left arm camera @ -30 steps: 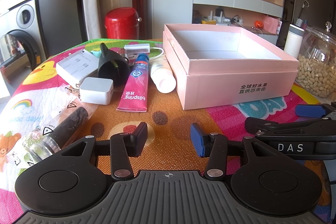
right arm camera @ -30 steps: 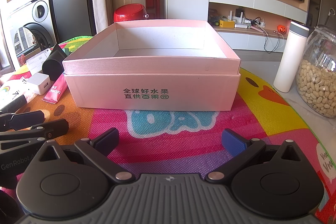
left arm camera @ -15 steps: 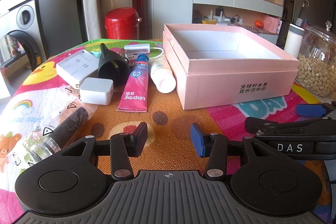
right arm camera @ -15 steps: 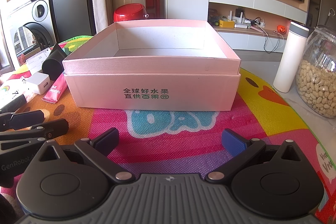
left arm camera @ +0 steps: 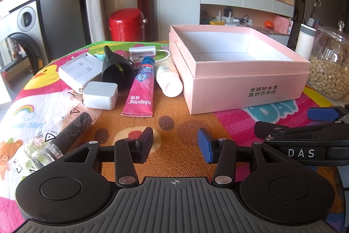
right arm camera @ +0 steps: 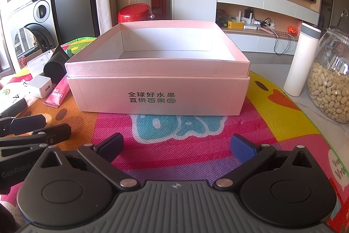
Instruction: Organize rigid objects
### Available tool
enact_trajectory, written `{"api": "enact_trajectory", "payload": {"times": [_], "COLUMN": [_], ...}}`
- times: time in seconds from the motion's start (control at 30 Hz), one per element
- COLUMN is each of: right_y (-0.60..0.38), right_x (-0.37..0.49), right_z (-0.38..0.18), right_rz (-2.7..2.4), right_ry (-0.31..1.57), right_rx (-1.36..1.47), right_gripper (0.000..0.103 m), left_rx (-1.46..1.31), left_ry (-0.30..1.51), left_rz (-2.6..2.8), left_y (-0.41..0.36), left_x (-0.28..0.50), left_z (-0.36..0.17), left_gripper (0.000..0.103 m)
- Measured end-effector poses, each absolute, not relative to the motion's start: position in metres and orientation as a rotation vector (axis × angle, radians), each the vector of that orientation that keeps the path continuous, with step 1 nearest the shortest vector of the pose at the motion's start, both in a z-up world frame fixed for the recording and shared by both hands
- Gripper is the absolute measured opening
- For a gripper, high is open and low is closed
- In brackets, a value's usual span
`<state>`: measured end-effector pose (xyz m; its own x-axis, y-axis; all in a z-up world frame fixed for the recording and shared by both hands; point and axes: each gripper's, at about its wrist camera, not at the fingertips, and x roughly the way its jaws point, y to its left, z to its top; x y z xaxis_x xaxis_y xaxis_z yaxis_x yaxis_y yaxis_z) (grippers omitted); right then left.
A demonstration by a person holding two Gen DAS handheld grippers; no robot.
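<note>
An open, empty pink box (left arm camera: 250, 88) (right arm camera: 159, 91) stands on the colourful mat. Left of it lie a pink toothpaste tube (left arm camera: 140, 88), a white bottle (left arm camera: 169, 78), a black cup on its side (left arm camera: 116, 71), a small white charger cube (left arm camera: 100, 95), a flat white box (left arm camera: 79, 69) and a bagged dark tube (left arm camera: 63, 137). My left gripper (left arm camera: 175, 145) is open and empty, low over the mat in front of these. My right gripper (right arm camera: 175, 145) is open wide and empty, in front of the box.
A glass jar of peanuts (right arm camera: 331, 84) and a white flask (right arm camera: 302, 60) stand right of the box. A red pot (left arm camera: 126, 24) sits behind the table. A washing machine (left arm camera: 19, 36) is at the left. Each gripper shows at the other view's edge.
</note>
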<state>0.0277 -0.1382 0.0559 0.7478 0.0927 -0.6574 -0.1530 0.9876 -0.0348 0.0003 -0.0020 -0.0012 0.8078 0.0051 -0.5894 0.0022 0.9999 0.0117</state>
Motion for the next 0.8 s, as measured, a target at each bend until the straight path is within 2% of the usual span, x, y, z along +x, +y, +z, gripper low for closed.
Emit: {"api": "enact_trajectory", "payload": {"times": [0.2,0.4,0.6,0.8], "right_y": [-0.138,-0.137,-0.143,-0.140], "right_x": [0.028,0.029,0.031,0.037], "right_z": [0.056,0.055,0.058,0.062], "right_rz": [0.135,0.138,0.200,0.232], "right_ry": [0.714,0.716,0.756,0.802], "right_rx": [-0.088,-0.086,-0.097,-0.127], "right_gripper": [0.103,0.103,0.103,0.103], "left_rx": [0.008,-0.072,-0.019,-0.019], "left_ry": [0.630,0.638,0.522,0.686], "left_rz": [0.000,-0.063,0.015,0.118], "left_y": [-0.002,0.015,0.061,0.117], "left_x": [0.000,-0.011,-0.039,-0.007], "left_z": [-0.001,0.008,0.044,0.028], "left_gripper": [0.050,0.044,0.047,0.044]}}
